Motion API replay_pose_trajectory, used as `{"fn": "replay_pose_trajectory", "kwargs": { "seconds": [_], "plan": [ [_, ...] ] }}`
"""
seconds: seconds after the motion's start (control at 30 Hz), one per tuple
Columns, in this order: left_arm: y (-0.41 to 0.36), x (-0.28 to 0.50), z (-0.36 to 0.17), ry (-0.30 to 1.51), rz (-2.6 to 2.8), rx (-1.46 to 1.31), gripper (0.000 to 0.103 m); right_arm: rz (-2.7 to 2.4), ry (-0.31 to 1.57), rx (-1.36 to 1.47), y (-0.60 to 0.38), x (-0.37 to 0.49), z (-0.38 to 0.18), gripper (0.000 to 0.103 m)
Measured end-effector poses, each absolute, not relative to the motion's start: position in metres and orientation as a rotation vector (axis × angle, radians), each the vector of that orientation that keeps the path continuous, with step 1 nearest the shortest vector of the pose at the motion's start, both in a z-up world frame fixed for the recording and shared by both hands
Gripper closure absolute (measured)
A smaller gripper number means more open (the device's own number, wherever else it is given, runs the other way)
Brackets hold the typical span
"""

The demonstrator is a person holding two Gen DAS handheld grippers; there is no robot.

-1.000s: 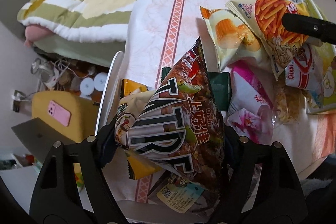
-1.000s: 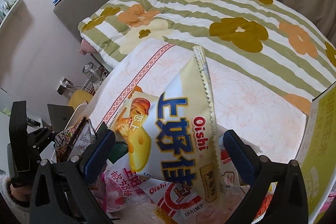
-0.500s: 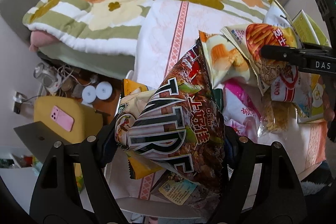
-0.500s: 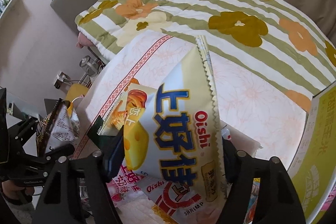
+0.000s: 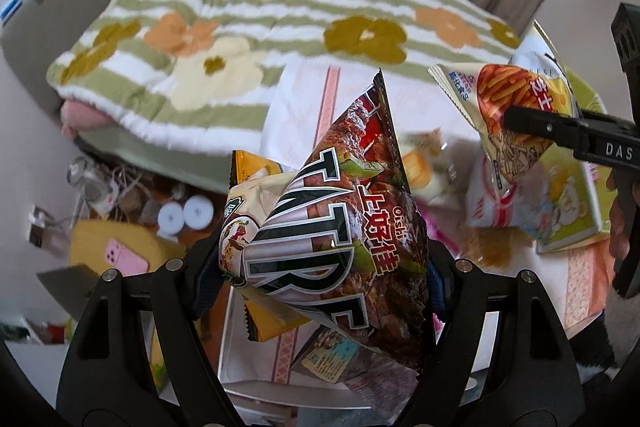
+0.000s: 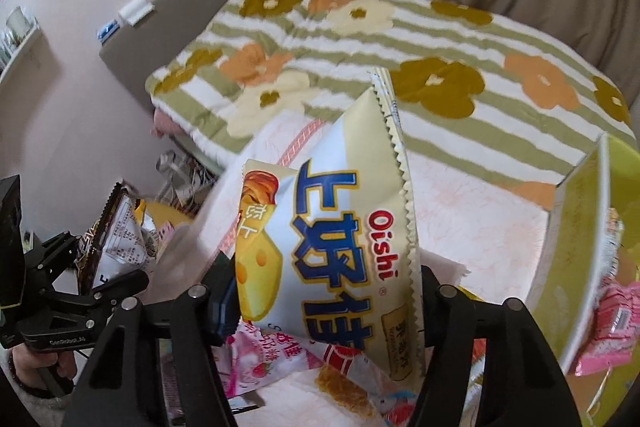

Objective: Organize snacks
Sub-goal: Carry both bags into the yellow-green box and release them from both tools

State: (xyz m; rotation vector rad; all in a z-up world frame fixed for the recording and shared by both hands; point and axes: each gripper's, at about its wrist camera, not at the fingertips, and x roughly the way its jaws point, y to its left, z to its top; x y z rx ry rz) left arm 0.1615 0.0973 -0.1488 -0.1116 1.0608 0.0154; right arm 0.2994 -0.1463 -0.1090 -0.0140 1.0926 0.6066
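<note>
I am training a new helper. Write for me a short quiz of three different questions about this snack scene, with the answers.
1. True or false: the left gripper holds only one bag.
2. Which bag sits between the jaws of the right gripper? A) the dark brown bag B) the white and yellow Oishi bag C) the pink bag
3. Fill in: behind the snacks lies a striped blanket with a ____ pattern.

Key
1. False: it grips the dark brown bag together with a yellow bag.
2. B; the jaws are closing on it.
3. flower
</note>
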Motion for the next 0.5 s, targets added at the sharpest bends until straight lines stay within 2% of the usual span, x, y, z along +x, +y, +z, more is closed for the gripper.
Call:
{"fn": "replay_pose_trajectory", "kwargs": {
  "seconds": [0.27,0.5],
  "plan": [
    [0.065,0.189,-0.101,0.967,-0.127,-0.05,0.026,0.48,1.013,0.154,-0.189,0.281,-0.068,0.042],
    [0.0,0.211,-0.066,0.887,-0.246,0.004,0.026,0.388,0.937,0.212,-0.249,0.264,-0.038,0.042]
  ]
}}
